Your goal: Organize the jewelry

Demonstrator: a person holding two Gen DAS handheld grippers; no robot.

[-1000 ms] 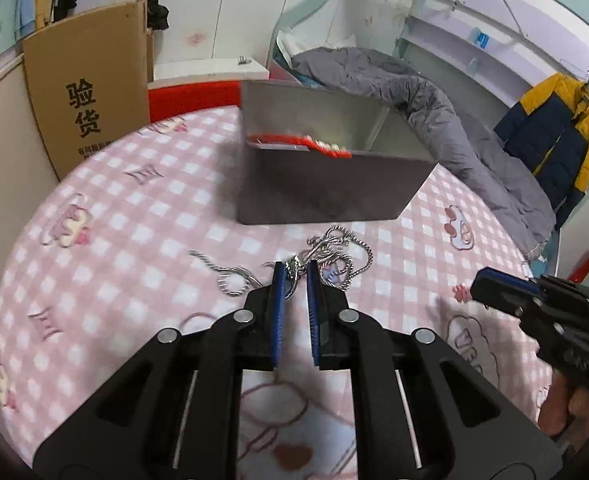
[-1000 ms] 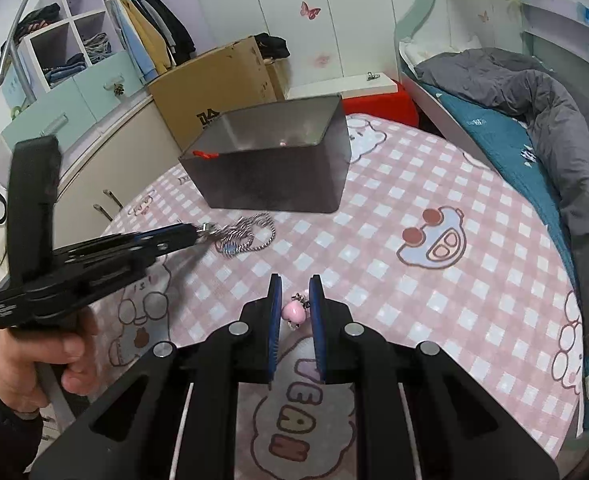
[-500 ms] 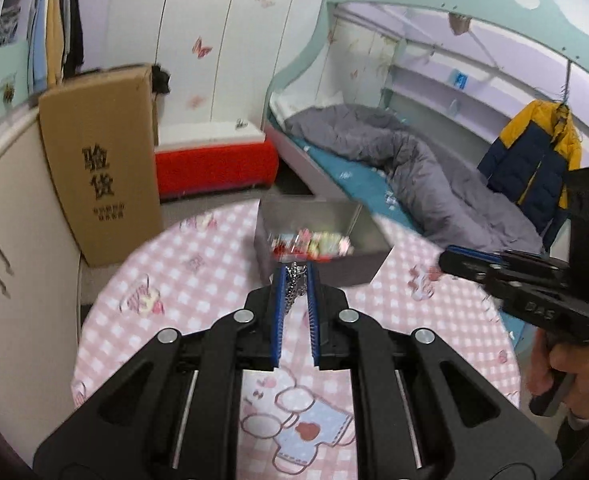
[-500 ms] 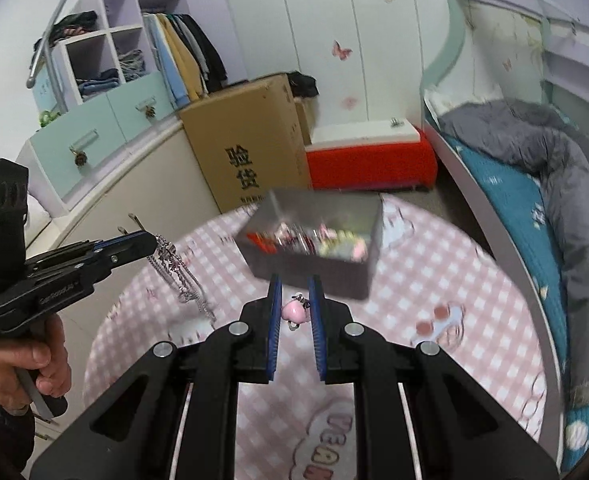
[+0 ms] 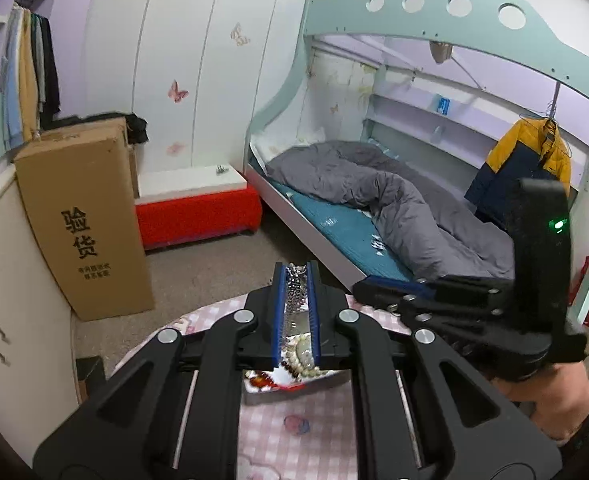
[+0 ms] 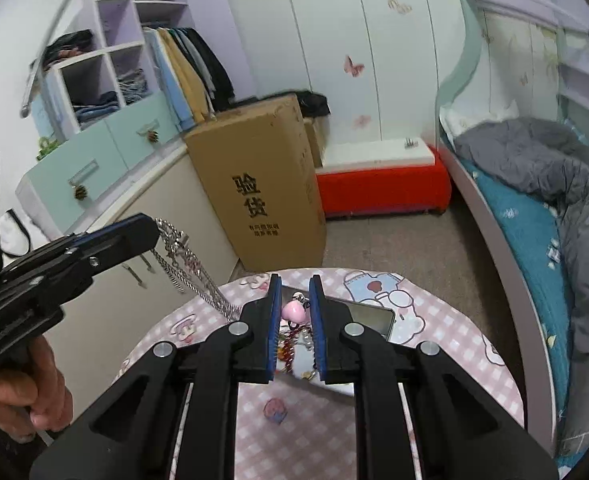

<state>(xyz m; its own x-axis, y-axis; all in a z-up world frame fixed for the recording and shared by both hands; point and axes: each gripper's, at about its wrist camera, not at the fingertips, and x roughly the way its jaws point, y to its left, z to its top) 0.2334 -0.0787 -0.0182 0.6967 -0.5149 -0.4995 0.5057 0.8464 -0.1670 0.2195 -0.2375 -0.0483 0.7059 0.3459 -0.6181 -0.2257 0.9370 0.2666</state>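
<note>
My left gripper (image 5: 295, 270) is shut on a silver chain necklace (image 5: 295, 286) and holds it high above the grey metal box (image 5: 262, 394), which holds beads and other jewelry. In the right wrist view the left gripper (image 6: 150, 228) shows at the left with the chain (image 6: 190, 270) hanging from it. My right gripper (image 6: 295, 284) is shut on a pink heart charm (image 6: 293, 312), above the box (image 6: 368, 314). The right gripper (image 5: 368, 284) also shows in the left wrist view, close beside the left one.
The round table has a pink checked cloth (image 6: 310, 436). A tall cardboard box (image 6: 260, 196) and a red bench (image 6: 378, 184) stand beyond it. A bed with a grey duvet (image 5: 378, 196) is to the right. A cabinet (image 6: 106, 152) is to the left.
Both grippers have risen from the tabletop to above the box, each carrying its piece. The chain has left the cloth and hangs free.
</note>
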